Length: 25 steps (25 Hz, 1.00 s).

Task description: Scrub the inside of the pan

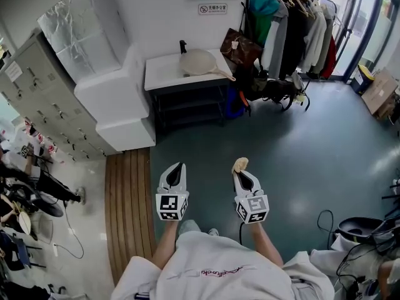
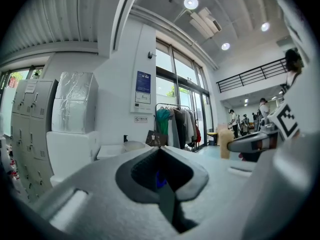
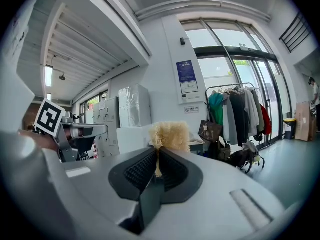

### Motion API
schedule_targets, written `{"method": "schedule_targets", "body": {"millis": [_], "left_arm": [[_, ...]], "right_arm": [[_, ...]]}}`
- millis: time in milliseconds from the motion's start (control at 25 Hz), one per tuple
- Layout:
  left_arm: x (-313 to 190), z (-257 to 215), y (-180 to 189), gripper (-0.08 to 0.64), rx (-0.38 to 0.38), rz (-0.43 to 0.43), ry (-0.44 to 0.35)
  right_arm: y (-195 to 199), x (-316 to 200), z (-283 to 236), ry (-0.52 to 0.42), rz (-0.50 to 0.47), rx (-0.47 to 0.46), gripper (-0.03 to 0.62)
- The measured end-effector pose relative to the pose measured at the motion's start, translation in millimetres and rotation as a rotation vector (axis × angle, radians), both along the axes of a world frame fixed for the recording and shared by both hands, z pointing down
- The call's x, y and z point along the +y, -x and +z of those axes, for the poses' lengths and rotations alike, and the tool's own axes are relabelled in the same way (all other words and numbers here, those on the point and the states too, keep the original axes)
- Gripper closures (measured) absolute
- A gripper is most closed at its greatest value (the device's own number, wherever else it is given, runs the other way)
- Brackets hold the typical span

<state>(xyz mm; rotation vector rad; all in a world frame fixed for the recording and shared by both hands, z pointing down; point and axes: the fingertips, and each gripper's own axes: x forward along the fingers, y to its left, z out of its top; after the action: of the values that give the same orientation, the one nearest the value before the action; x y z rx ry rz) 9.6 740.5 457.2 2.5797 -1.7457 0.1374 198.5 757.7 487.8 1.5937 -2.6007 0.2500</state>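
A pale beige pan (image 1: 199, 62) lies on a white table (image 1: 164, 74) against the far wall, its handle pointing right. The pan (image 2: 134, 145) shows small and far in the left gripper view. My right gripper (image 1: 240, 169) is shut on a tan fibrous scrubber (image 1: 240, 164), whose tuft (image 3: 169, 136) sticks up past the closed jaws (image 3: 157, 154). My left gripper (image 1: 176, 169) is shut with nothing in it, jaws together in the left gripper view (image 2: 160, 151). Both grippers hang over the floor, well short of the table.
A clothes rack (image 1: 294, 24) with hanging garments and a brown bag (image 1: 240, 49) stand right of the table. Large white wrapped blocks (image 1: 115, 92) and grey lockers (image 1: 37, 99) line the left. A wooden strip (image 1: 128, 205) lies on the teal floor (image 1: 300, 161). Cardboard box (image 1: 381, 91) at far right.
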Motion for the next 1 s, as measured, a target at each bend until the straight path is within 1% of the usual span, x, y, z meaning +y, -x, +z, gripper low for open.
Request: {"method": "schedule_targets", "body": {"millis": [200, 480, 720, 1000], "left_arm": [[-4.0, 13.1, 4.0, 0.560, 0.000, -0.017, 0.021], [-28.0, 15.2, 8.7, 0.560, 0.007, -0.014, 0.017], [-66.0, 21.0, 12.7, 0.560, 0.017, -0.001, 0.010], [-131.9, 22.7, 27.1, 0.560, 0.018, 0.015, -0.004]], "right_arm": [[4.0, -4.9, 5.3, 0.005, -0.017, 0.001, 0.569], [9.7, -27.5, 8.6, 0.002, -0.010, 0.003, 0.569], [16.2, -60.1, 15.2, 0.003, 0.000, 0.012, 0.569], [32.8, -124.9, 12.6, -0.016, 0.011, 0.027, 0.569]]}}
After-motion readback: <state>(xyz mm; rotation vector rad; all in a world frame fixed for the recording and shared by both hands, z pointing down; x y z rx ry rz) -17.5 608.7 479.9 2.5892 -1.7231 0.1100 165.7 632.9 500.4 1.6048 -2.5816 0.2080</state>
